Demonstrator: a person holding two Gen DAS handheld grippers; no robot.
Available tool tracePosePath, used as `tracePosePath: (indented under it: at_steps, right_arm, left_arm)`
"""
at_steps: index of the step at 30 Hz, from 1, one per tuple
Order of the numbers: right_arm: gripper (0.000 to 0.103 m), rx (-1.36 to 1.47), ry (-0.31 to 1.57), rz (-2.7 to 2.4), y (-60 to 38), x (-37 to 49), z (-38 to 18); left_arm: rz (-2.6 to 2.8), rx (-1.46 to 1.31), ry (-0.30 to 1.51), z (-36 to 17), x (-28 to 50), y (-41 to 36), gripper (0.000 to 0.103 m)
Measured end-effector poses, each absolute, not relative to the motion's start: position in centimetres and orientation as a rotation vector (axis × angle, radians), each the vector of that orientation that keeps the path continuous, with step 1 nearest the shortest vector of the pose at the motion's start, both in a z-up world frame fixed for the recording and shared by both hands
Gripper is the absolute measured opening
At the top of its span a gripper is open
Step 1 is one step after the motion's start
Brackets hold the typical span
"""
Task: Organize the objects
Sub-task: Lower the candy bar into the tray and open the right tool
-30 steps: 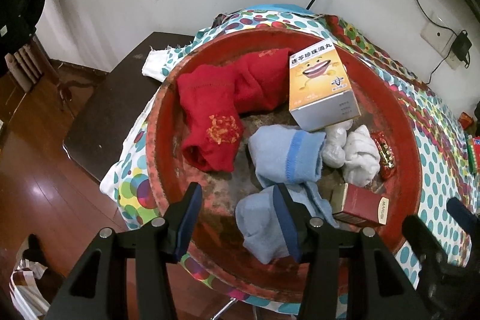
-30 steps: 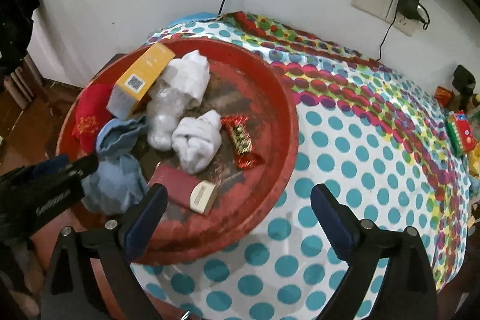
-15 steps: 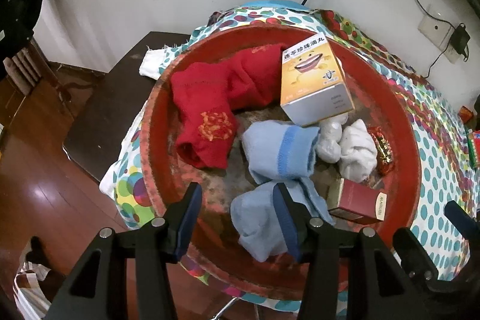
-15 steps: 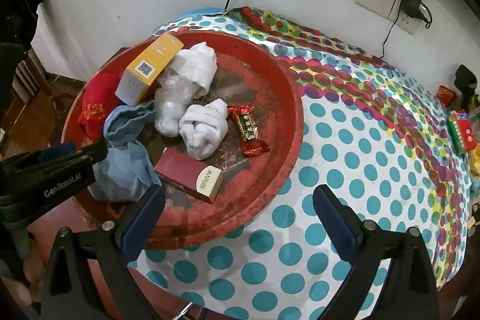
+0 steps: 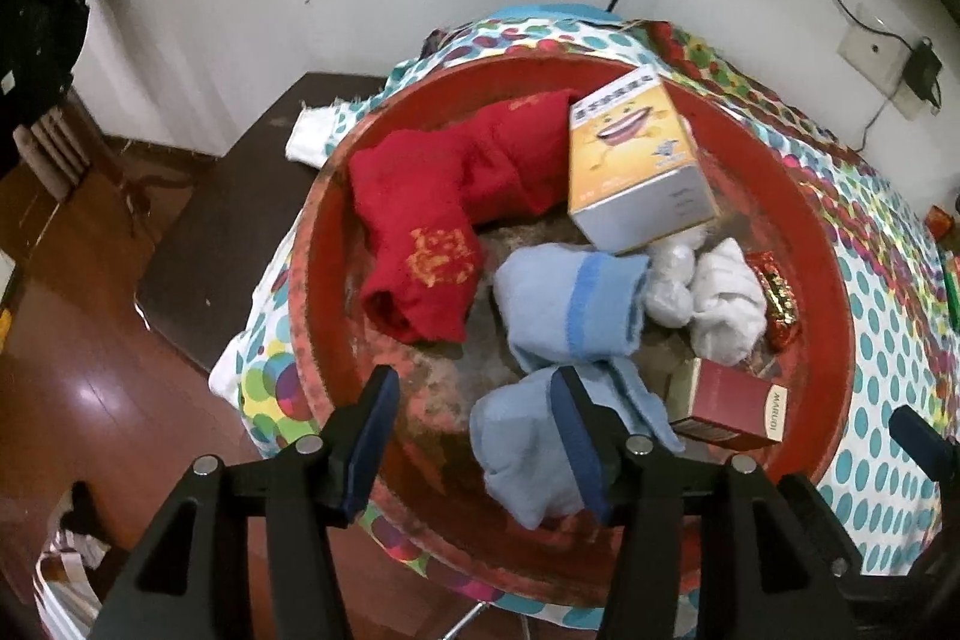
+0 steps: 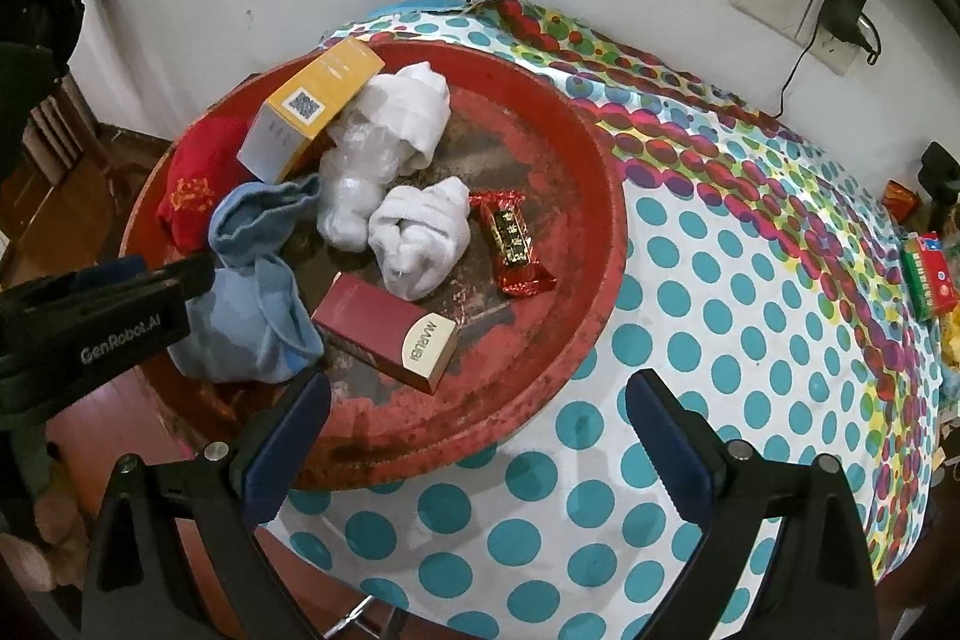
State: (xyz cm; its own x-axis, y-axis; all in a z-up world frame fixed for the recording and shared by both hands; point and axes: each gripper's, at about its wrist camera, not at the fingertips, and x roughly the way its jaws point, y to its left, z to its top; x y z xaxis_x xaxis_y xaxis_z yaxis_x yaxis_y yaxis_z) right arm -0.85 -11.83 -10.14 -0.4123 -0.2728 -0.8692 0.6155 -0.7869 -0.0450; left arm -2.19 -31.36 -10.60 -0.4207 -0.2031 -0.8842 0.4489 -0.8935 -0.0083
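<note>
Left wrist, blue sock under opening gripper

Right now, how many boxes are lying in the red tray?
2. The yellow box leans at the far left side of the red tray; the dark red box lies near the front rim. Cloth could hide another.

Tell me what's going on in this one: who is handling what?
A person holds a hand-held gripper in each hand over a round red tray on a polka-dot tablecloth. The tray holds a red sock, a light blue sock, white socks, a yellow box, a dark red box and a wrapped candy. The left hand-held gripper hangs above the blue sock, jaws opening, gripping nothing. The right hand-held gripper is open and empty.
</note>
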Motion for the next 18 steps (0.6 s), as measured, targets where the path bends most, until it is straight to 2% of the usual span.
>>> tracePosePath:
  at_steps: [18]
  right_arm:
    - [0.098,1.258,0.485,-2.224,-11.1,-0.9,-9.8]
  left_arm:
    - [-2.442,1.375,0.212,-8.4,-2.2,-28.4,0.054]
